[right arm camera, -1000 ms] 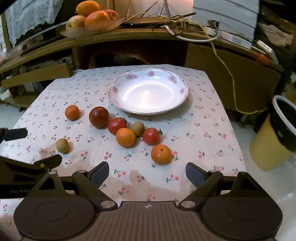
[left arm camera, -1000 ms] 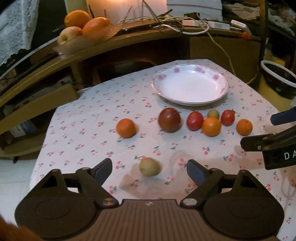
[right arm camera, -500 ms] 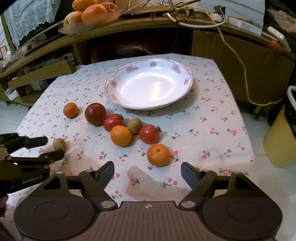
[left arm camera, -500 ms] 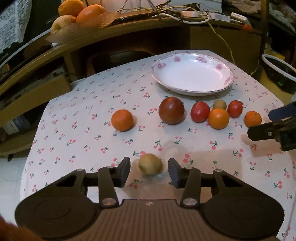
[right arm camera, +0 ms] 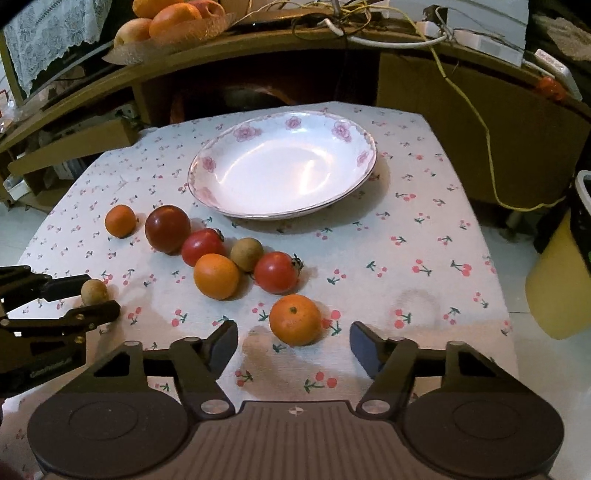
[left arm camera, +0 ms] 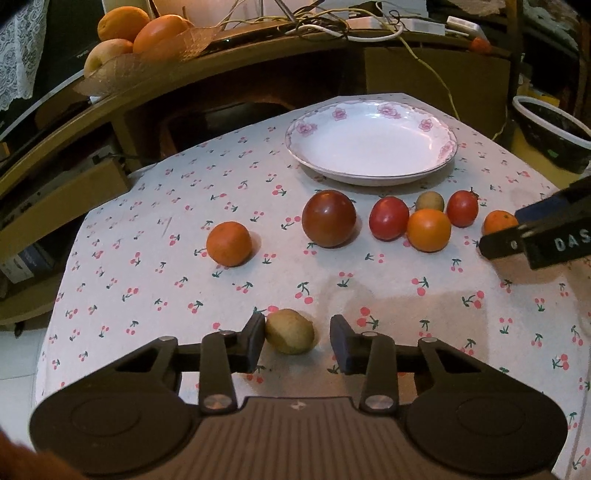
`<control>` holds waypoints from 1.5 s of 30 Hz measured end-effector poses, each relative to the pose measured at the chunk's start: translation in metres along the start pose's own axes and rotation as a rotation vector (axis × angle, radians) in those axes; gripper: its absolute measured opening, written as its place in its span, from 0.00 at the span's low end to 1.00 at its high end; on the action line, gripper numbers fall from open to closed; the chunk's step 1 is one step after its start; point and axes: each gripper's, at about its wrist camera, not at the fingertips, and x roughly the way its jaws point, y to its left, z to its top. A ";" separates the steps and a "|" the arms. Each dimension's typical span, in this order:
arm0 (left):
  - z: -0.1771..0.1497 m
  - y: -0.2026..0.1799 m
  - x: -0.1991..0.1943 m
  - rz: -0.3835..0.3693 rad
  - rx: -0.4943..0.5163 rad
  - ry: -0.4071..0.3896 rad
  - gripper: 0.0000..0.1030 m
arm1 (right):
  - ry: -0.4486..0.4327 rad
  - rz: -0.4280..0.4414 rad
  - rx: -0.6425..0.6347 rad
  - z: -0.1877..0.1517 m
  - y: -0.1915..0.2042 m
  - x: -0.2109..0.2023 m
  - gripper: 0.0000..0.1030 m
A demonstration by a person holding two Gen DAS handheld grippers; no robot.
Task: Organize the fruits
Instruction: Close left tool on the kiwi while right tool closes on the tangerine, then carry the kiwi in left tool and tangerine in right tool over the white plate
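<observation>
A small brown-green fruit (left arm camera: 290,332) lies on the cherry-print cloth between the fingers of my left gripper (left arm camera: 297,341). Its jaws are closing: the left pad touches the fruit and the right pad stands a little apart. My right gripper (right arm camera: 293,336) straddles a mandarin (right arm camera: 295,319), jaws closing with gaps on both sides. Behind lie an orange (right arm camera: 217,276), two red tomatoes (right arm camera: 202,245) (right arm camera: 276,272), another small brown fruit (right arm camera: 246,253), a dark tomato (right arm camera: 167,229) and a second mandarin (right arm camera: 120,220). The flowered white plate (right arm camera: 343,129) holds nothing.
A wooden shelf behind the table carries a basket of large fruit (left arm camera: 136,40) and tangled cables (left arm camera: 332,26). A yellow bin (right arm camera: 554,280) stands off the table's right edge. The cloth drops away at the left and near edges.
Both pairs of jaws have narrowed, the left around the small brown fruit, the right around the mandarin. The right gripper has come forward and down toward the mandarin.
</observation>
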 end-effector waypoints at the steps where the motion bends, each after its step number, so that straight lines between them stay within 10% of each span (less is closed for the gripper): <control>1: 0.000 0.001 0.000 -0.003 0.002 -0.003 0.42 | -0.003 -0.009 -0.006 0.001 0.000 0.001 0.58; 12: -0.001 0.000 -0.001 0.025 -0.008 0.006 0.42 | 0.007 -0.048 -0.024 0.004 -0.002 0.002 0.33; 45: 0.059 -0.027 -0.018 -0.031 -0.019 -0.080 0.32 | -0.077 0.051 0.025 0.024 -0.004 -0.035 0.28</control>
